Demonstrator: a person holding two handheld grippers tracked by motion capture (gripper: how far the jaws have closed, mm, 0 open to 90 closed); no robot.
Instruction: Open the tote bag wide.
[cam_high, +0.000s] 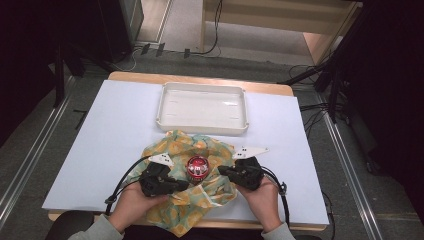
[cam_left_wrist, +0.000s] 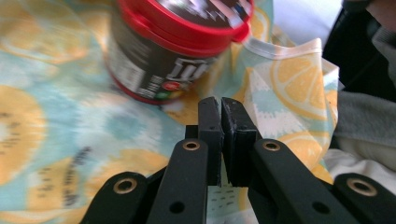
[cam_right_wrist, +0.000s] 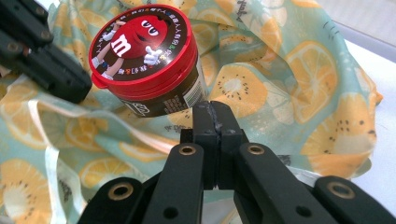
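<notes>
My left gripper (cam_left_wrist: 220, 105) has its jaws pressed nearly together, only a thin slit between the pads, and I cannot tell whether cloth is caught in that slit. My right gripper (cam_right_wrist: 214, 108) has its jaws closed flat on each other with nothing visible between them. The jar (cam_high: 197, 168), red-lidded and dark-sided, stands on the cloth (cam_high: 172, 145) between my two grippers. In the left gripper view the jar (cam_left_wrist: 173, 42) sits just beyond the tips and a little left of them, apart from the pads. In the right gripper view the jar (cam_right_wrist: 149, 60) is up and left of the tips, its lower edge very near them; I cannot tell if they touch. A raised fold of the cloth (cam_left_wrist: 289, 74) stands beside my left tips. The tray (cam_high: 202, 106) lies beyond the cloth on the table (cam_high: 100, 130).
</notes>
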